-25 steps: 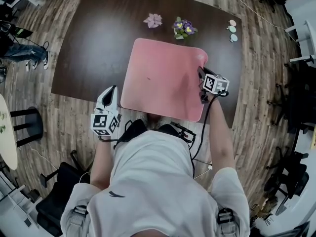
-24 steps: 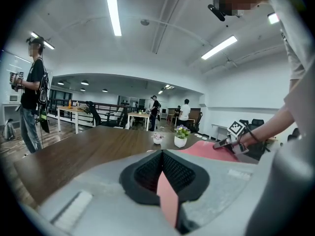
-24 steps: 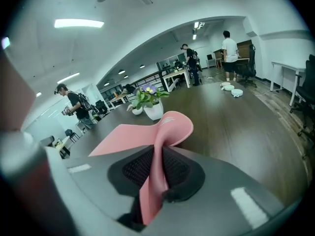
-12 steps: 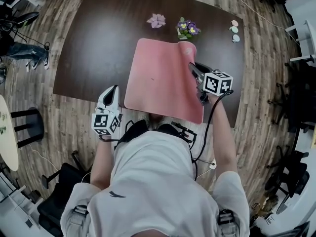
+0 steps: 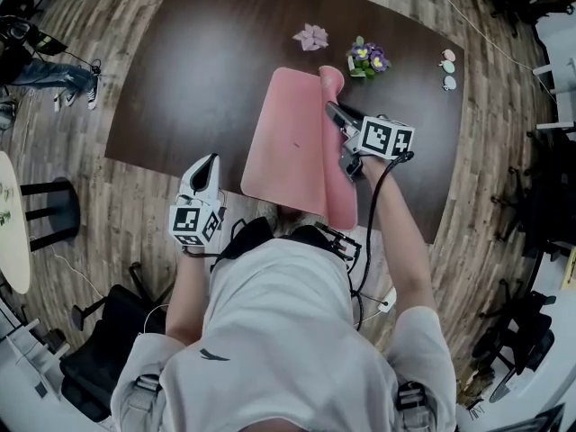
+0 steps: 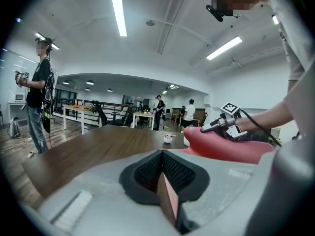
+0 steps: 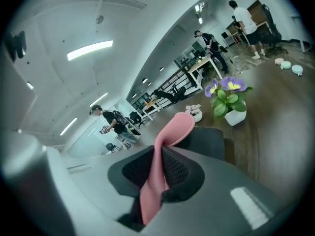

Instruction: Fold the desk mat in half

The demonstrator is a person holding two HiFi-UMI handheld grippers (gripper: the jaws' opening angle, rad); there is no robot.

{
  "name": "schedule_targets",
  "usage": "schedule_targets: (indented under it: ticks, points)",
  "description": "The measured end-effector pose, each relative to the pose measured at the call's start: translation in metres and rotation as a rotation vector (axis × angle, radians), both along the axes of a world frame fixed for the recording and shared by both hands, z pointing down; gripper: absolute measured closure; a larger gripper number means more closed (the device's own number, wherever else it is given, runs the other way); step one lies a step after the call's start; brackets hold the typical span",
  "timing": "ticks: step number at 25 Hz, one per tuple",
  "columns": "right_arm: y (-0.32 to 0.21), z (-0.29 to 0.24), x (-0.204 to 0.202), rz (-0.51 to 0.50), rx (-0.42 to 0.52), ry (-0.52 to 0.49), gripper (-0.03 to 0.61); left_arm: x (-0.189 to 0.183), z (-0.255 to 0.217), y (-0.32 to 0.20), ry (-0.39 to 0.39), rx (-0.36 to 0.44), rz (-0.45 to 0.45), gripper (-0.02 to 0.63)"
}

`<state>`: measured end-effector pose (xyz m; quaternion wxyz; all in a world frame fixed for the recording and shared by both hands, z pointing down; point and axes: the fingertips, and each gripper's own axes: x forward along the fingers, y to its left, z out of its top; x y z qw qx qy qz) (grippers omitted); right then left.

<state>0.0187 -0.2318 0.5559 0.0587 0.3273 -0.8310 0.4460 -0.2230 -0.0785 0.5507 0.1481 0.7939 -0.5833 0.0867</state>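
Observation:
The pink desk mat (image 5: 290,151) lies on the dark wooden table (image 5: 198,70), its right edge lifted and curled over toward the left. My right gripper (image 5: 333,111) hovers above the mat's right half, shut on that raised edge. In the right gripper view the mat (image 7: 165,141) is pinched between the black pads (image 7: 179,168) and its free end curls upward. My left gripper (image 5: 209,162) hangs off the table's near edge, left of the mat and apart from it. In the left gripper view its jaws (image 6: 161,173) are shut, and the mat (image 6: 221,149) shows beyond them.
A potted purple flower (image 5: 367,58) stands just beyond the mat's far right corner, with a pink flower ornament (image 5: 312,36) to its left. Small round pastel pieces (image 5: 447,67) sit at the far right of the table. People and desks stand in the room behind.
My right gripper has carried the mat's right edge up and to the left, so the mat's right part now curls over the rest. The left gripper has stayed where it was.

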Motion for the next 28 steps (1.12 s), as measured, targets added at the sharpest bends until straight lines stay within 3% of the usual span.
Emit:
schedule_targets:
  ticks: [6,19,26,28]
  points:
    - [-0.028,0.043,-0.013,0.171,-0.095,0.11,0.534,-0.027,0.004,0.005,0.0,-0.011,-0.05,0.607]
    - [-0.028,0.127,-0.055,0.196,-0.123,0.325,0.528,-0.057,0.011,0.01,0.016,-0.022,-0.1,0.607]
    - [-0.028,0.124,-0.062,0.202,-0.073,0.278,0.442,-0.058,0.008,0.006,0.029,-0.006,-0.097,0.607]
    - [-0.025,0.118,-0.071,0.146,-0.031,0.246,0.418,-0.057,0.009,0.004,0.032,-0.002,-0.097,0.607]
